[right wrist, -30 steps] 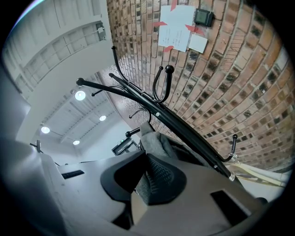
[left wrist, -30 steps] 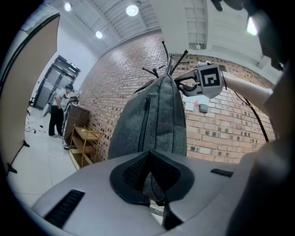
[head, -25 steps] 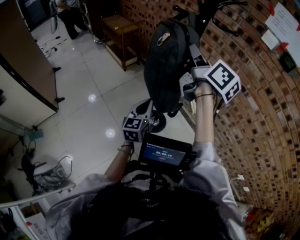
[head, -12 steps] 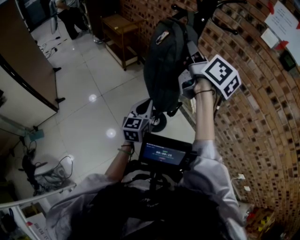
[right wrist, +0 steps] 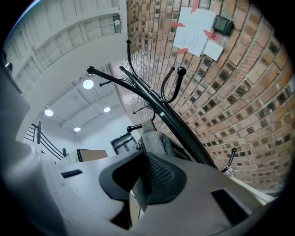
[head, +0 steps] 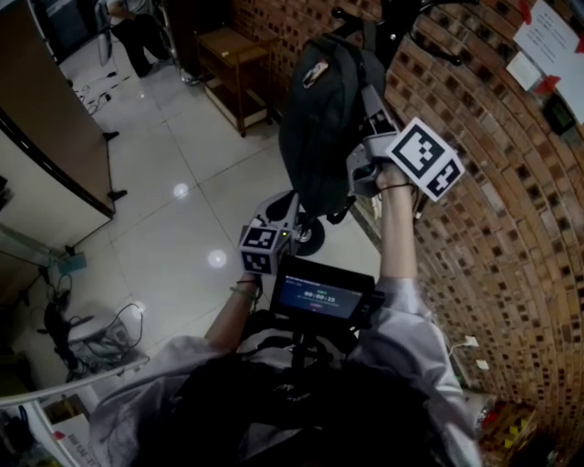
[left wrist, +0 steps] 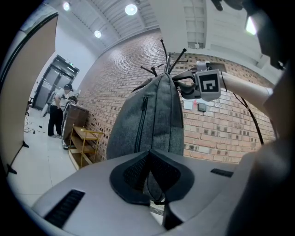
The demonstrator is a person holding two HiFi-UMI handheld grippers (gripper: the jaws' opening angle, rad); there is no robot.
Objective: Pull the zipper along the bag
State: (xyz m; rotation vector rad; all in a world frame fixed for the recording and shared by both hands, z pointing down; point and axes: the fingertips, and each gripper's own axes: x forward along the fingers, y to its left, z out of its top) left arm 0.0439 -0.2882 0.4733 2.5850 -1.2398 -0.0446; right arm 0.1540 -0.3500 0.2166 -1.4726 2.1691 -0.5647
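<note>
At the bag (head: 319,128), left hand-held gripper (left wrist: 148,161) clamped on bottom, right hand-held gripper (right wrist: 145,170) just opened round top

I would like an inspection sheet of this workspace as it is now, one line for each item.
Surface: glossy white tiled floor.
Job's things: dark grey fabric backpack hangs on black metal coat rack.
Clutter: low wooden shelf unit; white paper notes pinned on the wall.
Grippers: left hand-held gripper shut on the backpack's bottom edge; right hand-held gripper slightly open, its jaws have just been opening, with grey backpack fabric between them.
Cables: loose dark cables on the floor, lower left.
Surroundings: red brick wall; a person standing far off.
</note>
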